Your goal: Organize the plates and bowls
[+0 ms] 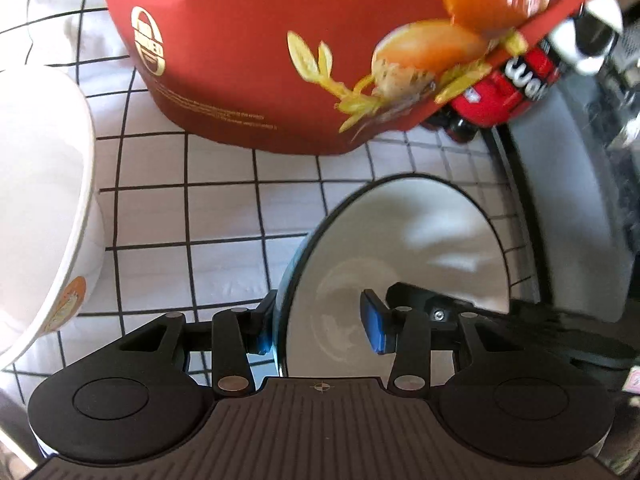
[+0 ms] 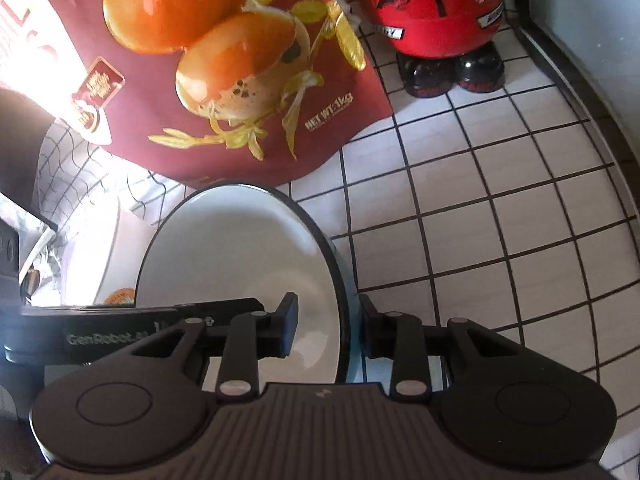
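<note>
A white bowl with a dark rim and pale blue outside (image 1: 416,248) sits low in the left wrist view, and also in the right wrist view (image 2: 240,256). My left gripper (image 1: 320,324) straddles its left rim, one finger outside and one inside, jaws open wider than the wall. My right gripper (image 2: 326,330) straddles its right rim the same way, with a gap showing. A second white bowl with an orange print (image 1: 44,204) stands at the far left.
A large red food bag (image 1: 256,52) stands just behind the bowl on the white, black-gridded cloth (image 1: 192,216). A red helmeted figure (image 2: 436,12) stands at the back right. A dark table edge (image 2: 600,100) runs along the right.
</note>
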Tool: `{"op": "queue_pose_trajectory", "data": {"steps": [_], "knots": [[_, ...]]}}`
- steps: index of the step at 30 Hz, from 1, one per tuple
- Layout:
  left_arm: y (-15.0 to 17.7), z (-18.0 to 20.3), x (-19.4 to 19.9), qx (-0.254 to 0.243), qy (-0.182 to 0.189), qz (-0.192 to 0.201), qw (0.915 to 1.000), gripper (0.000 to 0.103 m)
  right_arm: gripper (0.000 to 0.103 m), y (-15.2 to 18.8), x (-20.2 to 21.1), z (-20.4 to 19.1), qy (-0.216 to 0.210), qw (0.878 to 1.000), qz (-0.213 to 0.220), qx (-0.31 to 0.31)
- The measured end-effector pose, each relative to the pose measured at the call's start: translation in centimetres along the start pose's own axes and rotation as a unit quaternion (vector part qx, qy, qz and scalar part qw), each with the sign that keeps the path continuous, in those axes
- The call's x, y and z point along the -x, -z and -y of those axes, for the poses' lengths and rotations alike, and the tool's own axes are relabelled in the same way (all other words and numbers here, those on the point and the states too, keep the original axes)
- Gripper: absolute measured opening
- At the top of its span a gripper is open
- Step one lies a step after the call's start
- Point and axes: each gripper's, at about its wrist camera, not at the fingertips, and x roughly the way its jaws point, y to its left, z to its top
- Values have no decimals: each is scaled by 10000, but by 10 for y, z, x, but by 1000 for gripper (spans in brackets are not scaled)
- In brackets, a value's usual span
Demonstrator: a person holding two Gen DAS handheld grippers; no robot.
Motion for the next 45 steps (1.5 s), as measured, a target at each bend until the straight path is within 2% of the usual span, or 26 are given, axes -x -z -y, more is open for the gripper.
{"op": "queue_pose_trajectory", "data": {"steps": [6, 11, 14, 19, 26, 33, 39, 43, 45], "knots": [[-6, 3, 30, 136, 147, 337, 9992, 46, 32, -7, 21, -7, -212, 9996, 167, -104], [2, 10, 63, 135, 170, 480, 9986, 46, 32, -5, 41, -24, -295, 9993, 215, 73], [13, 13, 84, 125, 174, 564, 9982, 46, 32, 1, 55, -36, -362, 9988, 175, 274], [50, 4, 113, 244, 286, 669, 9971, 46, 33, 19, 71, -51, -601, 9970, -116, 483], [108, -13, 114, 455, 174, 452, 9978, 46, 34, 63, 66, -65, -629, 9917, -586, 959], [141, -21, 102, 509, 33, 292, 9983, 46, 35, 94, 45, -61, -493, 9863, -1071, 1152], [152, -17, 98, 308, -218, 289, 9989, 46, 35, 104, 38, -62, -409, 9835, -1153, 1334], [155, -19, 104, 284, -395, 472, 9977, 44, 34, 105, 39, -65, -375, 9822, -1068, 1497], [155, -23, 106, 364, -336, 469, 9977, 42, 34, 104, 39, -65, -371, 9817, -1066, 1531]]}}
